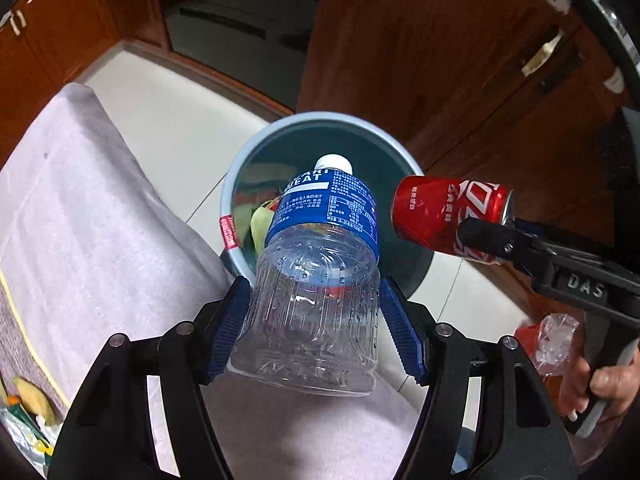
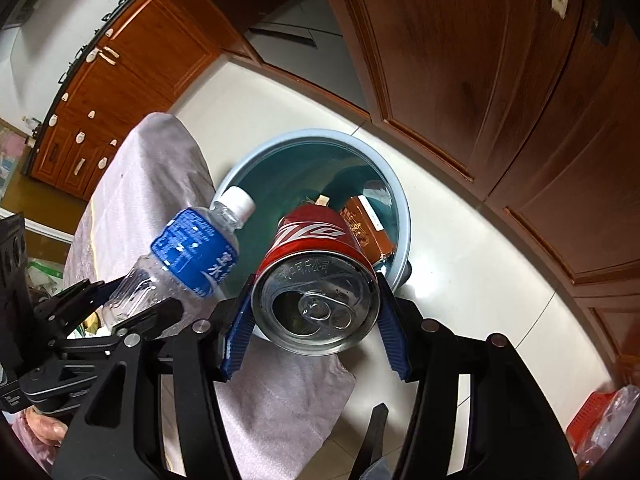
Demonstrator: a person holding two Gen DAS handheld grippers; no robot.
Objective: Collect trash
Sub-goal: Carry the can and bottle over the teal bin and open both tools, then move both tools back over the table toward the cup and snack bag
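Pale tiled floor (image 1: 168, 128) w/ reddish wooden cabinets (image 2: 132, 64) and a wooden door (image 1: 440, 60) behind; in front of you sits a round light-blue plastic bin with a dark teal inside (image 1: 240, 168), just beside a table draped in a grey-lilac towel cloth (image 1: 80, 200).

Your left gripper (image 1: 312, 320) is clamped on a clear plastic drink bottle with a blue label and white cap (image 1: 320, 272), blue ribbed pads squeezing its lower body on both sides. It points steeply down, cap first, toward the bin mouth, prob. so the bottle drops straight in when you let go.

Your right gripper (image 2: 316, 328) is clamped on a red aluminium soda can (image 2: 316, 280), pads on opposite sides near its opened top end. The tab end faces the cam, the base aims at the bin. From the left wrist view the can hangs over the bin's right rim, tilted.

Both items look to be above or at the rim, not yet inside. Already in the bin: a brown cardboard box (image 2: 368, 232), some yellow-green scraps (image 1: 258, 224) and bits too small to tell.

More litter remains on the cloth at lower left, incl. a yellowish peel (image 1: 32, 396) and wrappers. Beside the right hand (image 1: 608, 384) a red basket with crinkled clear plastic (image 2: 600, 416) sits on the floor.

Judgement: release step is near; centre each item over the opening first, since the can sits close to the rim and could bounce out
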